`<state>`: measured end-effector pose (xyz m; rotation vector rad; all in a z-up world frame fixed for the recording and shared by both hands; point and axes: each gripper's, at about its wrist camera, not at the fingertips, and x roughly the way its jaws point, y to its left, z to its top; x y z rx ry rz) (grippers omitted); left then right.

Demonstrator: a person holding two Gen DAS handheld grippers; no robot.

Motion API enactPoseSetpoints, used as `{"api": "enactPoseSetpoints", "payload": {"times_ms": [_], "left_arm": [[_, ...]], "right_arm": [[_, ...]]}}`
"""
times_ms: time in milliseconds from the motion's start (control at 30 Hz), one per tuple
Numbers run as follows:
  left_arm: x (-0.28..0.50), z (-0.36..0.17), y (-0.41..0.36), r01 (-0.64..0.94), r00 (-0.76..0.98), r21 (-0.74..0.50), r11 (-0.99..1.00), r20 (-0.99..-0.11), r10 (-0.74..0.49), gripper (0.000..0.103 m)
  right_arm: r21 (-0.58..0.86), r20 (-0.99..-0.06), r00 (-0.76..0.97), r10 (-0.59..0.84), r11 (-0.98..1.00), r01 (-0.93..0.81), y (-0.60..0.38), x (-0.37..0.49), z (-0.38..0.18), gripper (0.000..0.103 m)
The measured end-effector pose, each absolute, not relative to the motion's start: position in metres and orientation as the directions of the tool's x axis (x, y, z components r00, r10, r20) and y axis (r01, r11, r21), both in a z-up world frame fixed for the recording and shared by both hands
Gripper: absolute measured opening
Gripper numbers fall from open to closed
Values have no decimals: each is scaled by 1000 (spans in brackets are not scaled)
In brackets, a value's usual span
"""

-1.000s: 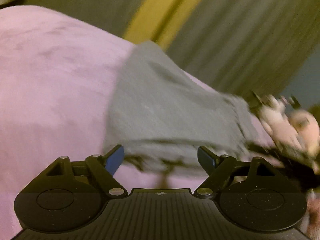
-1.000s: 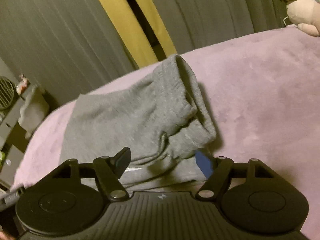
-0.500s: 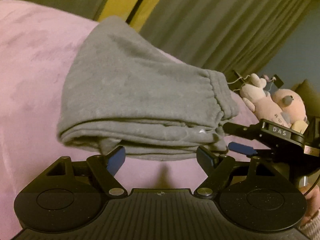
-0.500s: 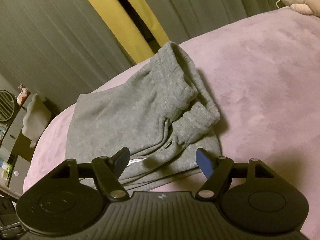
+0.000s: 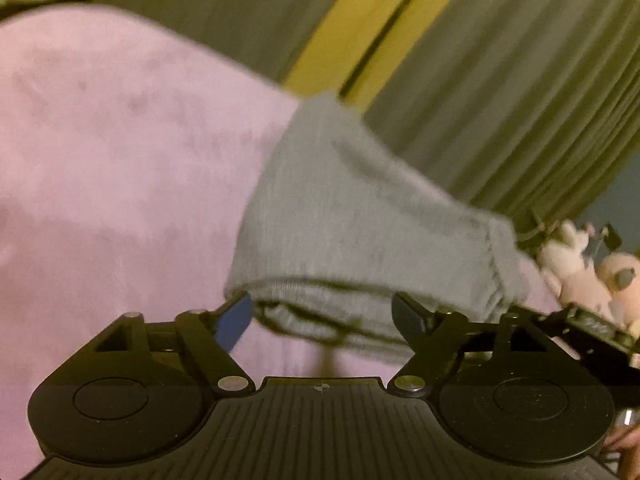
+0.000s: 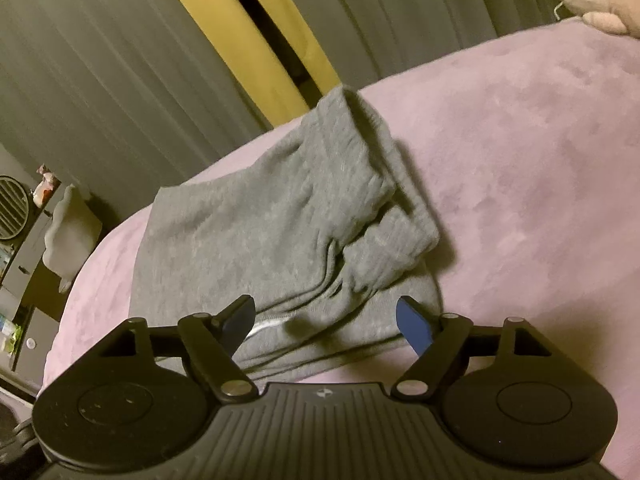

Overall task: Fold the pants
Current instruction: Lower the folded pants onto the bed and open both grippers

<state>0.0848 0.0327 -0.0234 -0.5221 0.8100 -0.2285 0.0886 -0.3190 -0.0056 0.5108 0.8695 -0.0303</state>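
On pink bedspread (image 6: 520, 152), folded grey sweatpants (image 6: 256, 232): soft, limp, light. You pinch stacked near edge. Left gripper (image 5: 322, 318) open, empty; right gripper (image 6: 326, 320) jaws opening, empty.

We saw a fuzzy pink blanket (image 6: 540, 168) covering the whole surface; grey pleated curtains (image 6: 120, 92) hung behind it, with a yellow strip (image 6: 240, 40) showing in the gap; a couple of pale plush toys (image 5: 576, 276) sat at the far edge; off to one side stood a cabinet (image 6: 28, 280) with a round vented thing (image 6: 12, 208) on it.
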Motion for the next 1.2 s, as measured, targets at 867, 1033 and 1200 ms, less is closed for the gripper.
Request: {"api": "enactPoseSetpoints", "payload": {"times_ms": [867, 1033, 1200], "left_arm": [[117, -41, -14, 140, 648, -295, 945, -695, -312, 92], [122, -48, -19, 132, 646, -235, 963, -717, -264, 92], [113, -41, -21, 95, 644, -174, 980, -740, -194, 92]], "right_arm": [[204, -761, 648, 27, 958, 201, -317, 159, -5, 32], [52, -788, 613, -65, 984, 171, -310, 157, 1, 33], [-57, -809, 562, -171, 975, 215, -306, 154, 1, 63]]}}
